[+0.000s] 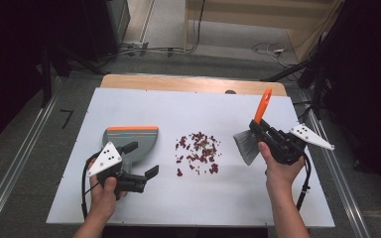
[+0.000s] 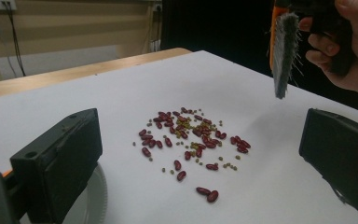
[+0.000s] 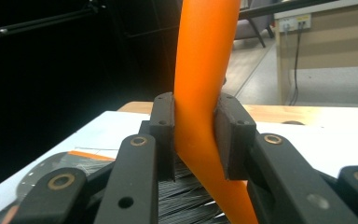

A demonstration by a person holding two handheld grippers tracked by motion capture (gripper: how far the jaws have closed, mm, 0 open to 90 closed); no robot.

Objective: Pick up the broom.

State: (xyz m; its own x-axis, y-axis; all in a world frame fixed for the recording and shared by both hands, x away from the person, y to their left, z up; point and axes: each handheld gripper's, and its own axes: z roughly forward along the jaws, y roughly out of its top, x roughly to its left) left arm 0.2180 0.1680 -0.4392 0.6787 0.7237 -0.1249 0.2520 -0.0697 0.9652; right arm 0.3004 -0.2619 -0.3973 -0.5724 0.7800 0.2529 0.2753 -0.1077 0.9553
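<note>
A pile of red beans and small green beans [image 1: 198, 151] lies mid-table. A grey dustpan [image 1: 131, 135] with an orange edge rests flat to its left. My left gripper [image 1: 140, 159] hovers open just in front of the dustpan, nothing between its jaws. In the left gripper view the gripper [image 2: 198, 128] frames the beans [image 2: 191, 140]. My right gripper [image 1: 267, 135] is shut on the orange handle [image 1: 264, 105] of a brush, and the grey bristles [image 1: 245, 144] hang above the table right of the beans. The right gripper [image 3: 196, 135] pinches the handle [image 3: 205, 84] in its own view.
The white tabletop [image 1: 188, 198] ends in a wooden strip [image 1: 193, 83] at the far side. Metal rails [image 1: 15, 168] run along both sides of the table. Cables lie on the floor beyond [image 1: 273, 48]. A cable trails from each gripper.
</note>
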